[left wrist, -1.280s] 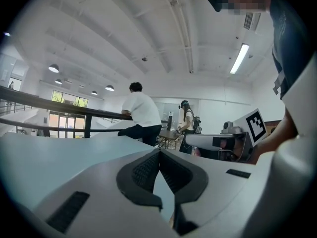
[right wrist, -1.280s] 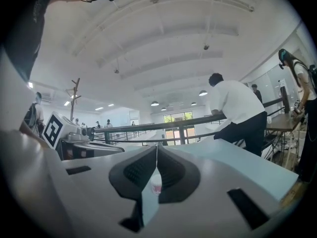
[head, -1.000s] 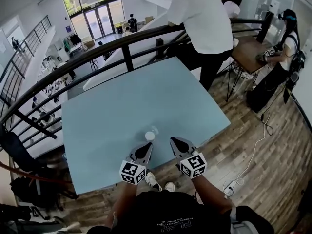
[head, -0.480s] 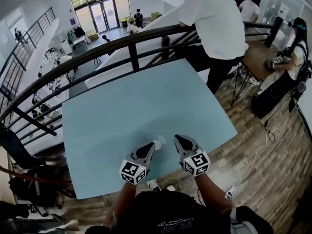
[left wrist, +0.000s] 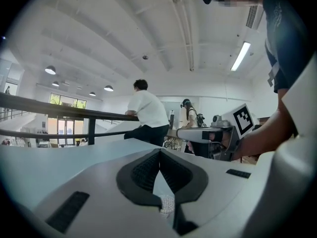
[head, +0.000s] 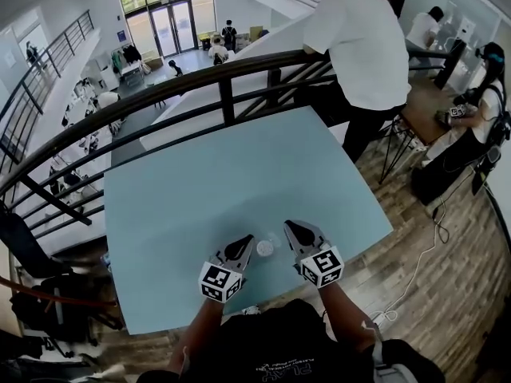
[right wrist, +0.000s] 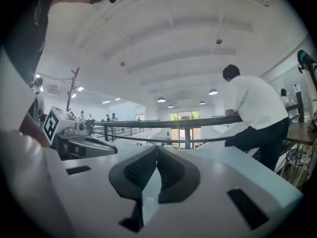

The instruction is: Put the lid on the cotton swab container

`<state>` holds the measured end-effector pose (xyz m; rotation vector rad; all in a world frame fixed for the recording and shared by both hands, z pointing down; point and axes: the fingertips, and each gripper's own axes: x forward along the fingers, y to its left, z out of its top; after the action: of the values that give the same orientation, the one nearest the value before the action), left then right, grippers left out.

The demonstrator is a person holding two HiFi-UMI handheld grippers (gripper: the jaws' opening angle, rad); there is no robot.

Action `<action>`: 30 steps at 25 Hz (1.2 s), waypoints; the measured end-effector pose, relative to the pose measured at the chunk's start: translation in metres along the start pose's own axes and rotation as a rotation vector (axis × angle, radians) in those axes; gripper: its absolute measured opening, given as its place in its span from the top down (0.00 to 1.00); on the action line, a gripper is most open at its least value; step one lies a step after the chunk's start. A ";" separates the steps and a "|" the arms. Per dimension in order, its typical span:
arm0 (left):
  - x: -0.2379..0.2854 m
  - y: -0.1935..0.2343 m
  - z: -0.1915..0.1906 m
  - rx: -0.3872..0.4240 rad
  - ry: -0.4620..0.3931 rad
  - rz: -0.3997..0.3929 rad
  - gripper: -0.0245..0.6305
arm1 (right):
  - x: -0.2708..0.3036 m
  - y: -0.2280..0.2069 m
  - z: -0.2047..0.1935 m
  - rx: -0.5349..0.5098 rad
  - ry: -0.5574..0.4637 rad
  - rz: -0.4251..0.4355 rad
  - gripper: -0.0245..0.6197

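Note:
The cotton swab container (head: 265,248) is a small round tub showing white swab heads, standing on the light blue table (head: 239,174) near its front edge. A clear lid (head: 276,236) seems to lie just behind it, too small to be sure. My left gripper (head: 246,242) is shut and empty, its tip just left of the tub. My right gripper (head: 289,228) is shut and empty, just right of it. In the left gripper view the jaws (left wrist: 159,152) meet, and the swab heads (left wrist: 167,205) show through the gap beneath them. In the right gripper view the jaws (right wrist: 157,148) meet too.
A dark railing (head: 223,86) runs along the table's far edge. A person in a white shirt (head: 363,38) leans on it at the far right corner. Another person (head: 471,118) sits at the right. A cable (head: 415,270) lies on the wooden floor.
Both grippers have moved forward over the table. The tub, earlier ahead of the left tip, now sits between the two tips. Both stay shut.

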<state>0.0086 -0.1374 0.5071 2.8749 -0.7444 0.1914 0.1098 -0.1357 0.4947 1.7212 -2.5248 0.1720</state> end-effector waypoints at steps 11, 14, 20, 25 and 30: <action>-0.001 -0.003 -0.012 0.032 0.028 0.048 0.94 | 0.009 0.009 -0.011 -0.069 0.040 0.108 0.93; -0.004 0.003 -0.017 0.018 0.028 0.085 0.94 | 0.013 0.013 -0.022 -0.085 0.065 0.140 0.93; -0.003 0.003 -0.031 0.006 0.047 0.106 0.94 | 0.016 0.017 -0.028 -0.050 0.078 0.172 0.93; -0.001 0.004 -0.041 -0.010 0.056 0.113 0.94 | 0.020 0.023 -0.033 -0.082 0.093 0.209 0.93; 0.000 0.002 -0.053 -0.009 0.027 0.118 0.94 | 0.021 0.019 -0.043 -0.052 0.101 0.201 0.93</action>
<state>0.0036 -0.1287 0.5587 2.8157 -0.9085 0.2404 0.0844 -0.1423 0.5389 1.4023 -2.5993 0.1985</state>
